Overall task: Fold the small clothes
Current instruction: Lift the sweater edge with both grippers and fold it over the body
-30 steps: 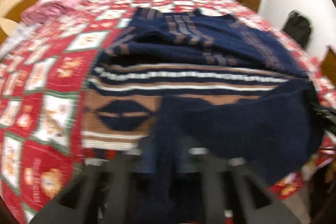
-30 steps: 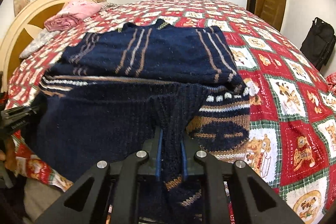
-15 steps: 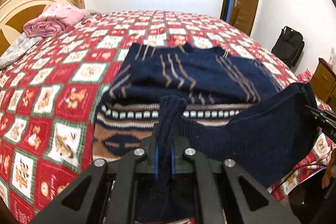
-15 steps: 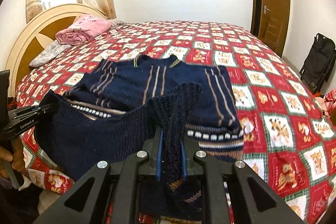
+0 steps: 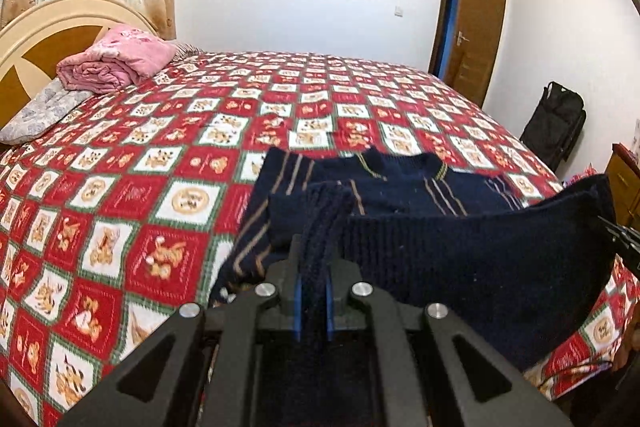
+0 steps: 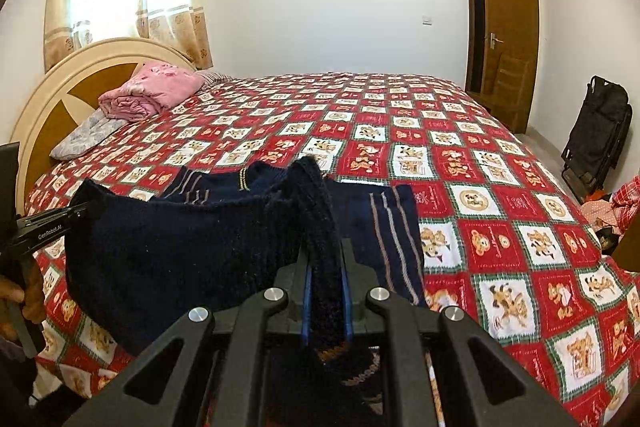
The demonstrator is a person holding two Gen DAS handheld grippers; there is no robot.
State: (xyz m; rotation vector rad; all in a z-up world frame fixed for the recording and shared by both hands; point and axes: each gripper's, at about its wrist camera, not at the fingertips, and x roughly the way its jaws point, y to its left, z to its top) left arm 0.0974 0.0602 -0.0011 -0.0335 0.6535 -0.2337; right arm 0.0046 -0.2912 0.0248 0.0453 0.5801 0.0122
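The sweater point(image 5: 472, 259) hem is pinched in the left gripper point(image 5: 312, 267) and right gripper point(image 6: 326, 267), raised at 6 o'clock; its collar end is spread on the bed point(image 5: 160, 155) toward 12.

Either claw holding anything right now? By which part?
Both. The left claw and right claw each pinch a bunched corner of the navy sweater's near hem edge, lifted off the bed.

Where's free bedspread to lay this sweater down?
Free: the wide bedspread stretch from the sweater to the door-side edge, and the patch between it and the pink blanket. Crowded: the near edge, where both the left gripper and right gripper clamp the hem.
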